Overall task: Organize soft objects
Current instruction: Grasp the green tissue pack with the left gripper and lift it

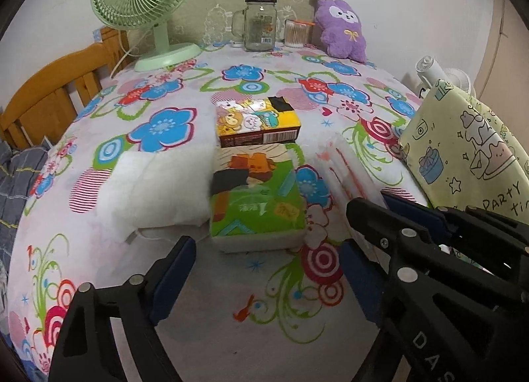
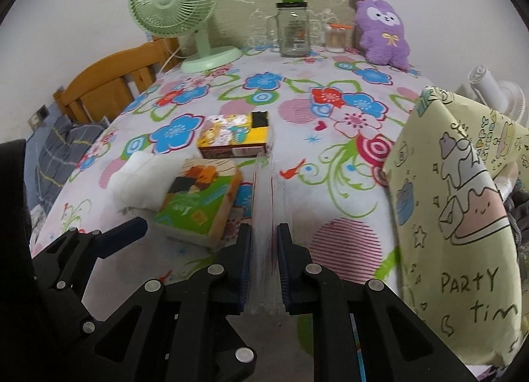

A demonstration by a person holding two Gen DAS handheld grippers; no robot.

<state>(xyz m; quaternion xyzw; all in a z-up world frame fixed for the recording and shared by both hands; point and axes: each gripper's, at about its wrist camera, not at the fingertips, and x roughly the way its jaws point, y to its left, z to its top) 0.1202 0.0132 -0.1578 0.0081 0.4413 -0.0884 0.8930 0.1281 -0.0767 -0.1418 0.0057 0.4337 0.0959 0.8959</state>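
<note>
A green tissue pack [image 1: 258,207] [image 2: 198,207] lies on the floral tablecloth [image 1: 231,316], with a yellow cartoon-print pack [image 1: 258,121] [image 2: 234,137] just behind it and a white padded cushion [image 1: 158,190] [image 2: 145,183] at its left. My left gripper [image 1: 264,269] stands open just in front of the green pack, touching nothing. My right gripper [image 2: 264,230] [image 1: 370,207] is shut on a long clear plastic pack [image 2: 264,190] [image 1: 344,167] to the right of the green pack. A purple plush toy [image 1: 342,30] [image 2: 383,33] sits at the back right.
A pale yellow "PARTY" print bag [image 1: 463,150] [image 2: 456,216] stands open at the right edge. At the back are a green desk fan [image 1: 145,2], a glass jar [image 1: 261,25] and a cotton-swab tub [image 1: 296,33]. A wooden bed frame [image 1: 56,94] is beyond the left edge.
</note>
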